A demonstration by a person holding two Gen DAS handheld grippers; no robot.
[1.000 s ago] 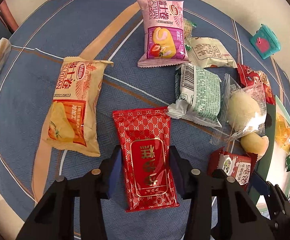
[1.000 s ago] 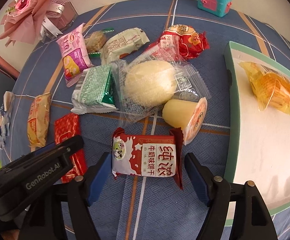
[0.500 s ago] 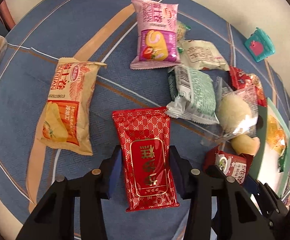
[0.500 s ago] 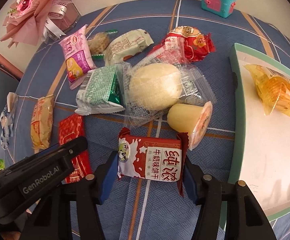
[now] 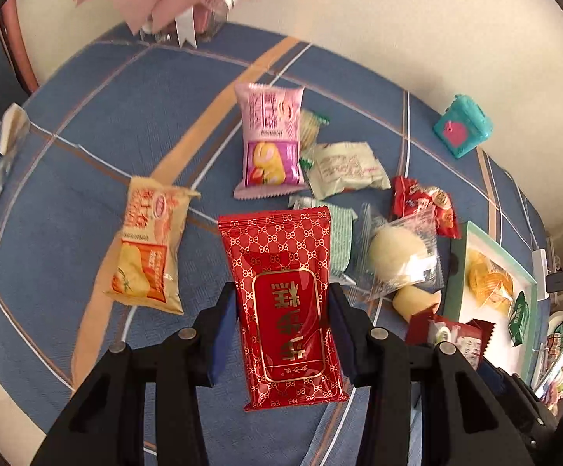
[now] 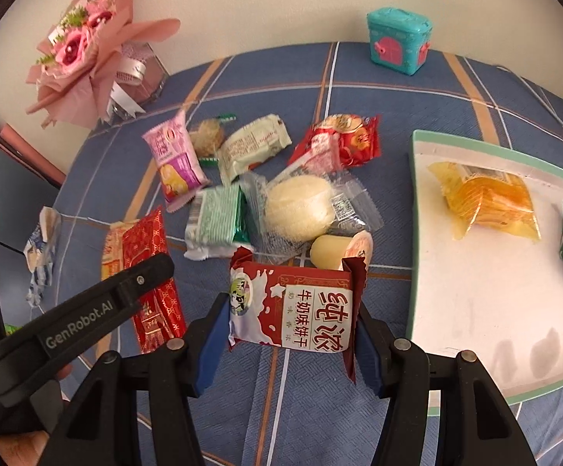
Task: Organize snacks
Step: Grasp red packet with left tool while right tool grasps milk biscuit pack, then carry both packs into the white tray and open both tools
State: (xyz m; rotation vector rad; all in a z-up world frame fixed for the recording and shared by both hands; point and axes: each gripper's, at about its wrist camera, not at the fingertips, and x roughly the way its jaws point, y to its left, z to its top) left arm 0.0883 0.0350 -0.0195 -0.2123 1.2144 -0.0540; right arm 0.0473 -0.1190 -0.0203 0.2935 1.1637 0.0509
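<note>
Snacks are being carried: the red packet point(image 5: 286, 310) is being pinched lengthwise by the left gripper point(image 5: 283, 330), the milk biscuit pack point(image 6: 295, 310) by the right gripper point(image 6: 293, 334), nearer the tray point(image 6: 413, 233) on its right.

A table covered by a blue checked cloth point(image 6: 289, 66) carries a loose cluster of snacks: a pink packet point(image 6: 174, 161), a green-and-white packet point(image 6: 215, 225), a clear-wrapped bun point(image 6: 298, 209), a red wrapped sweet point(image 6: 343, 139) and a yellow packet point(image 5: 147, 248). A white tray with a green rim point(image 6: 413, 233), a teal toy box point(image 6: 398, 40) and a pink bouquet point(image 6: 83, 50) also rest on it.
</note>
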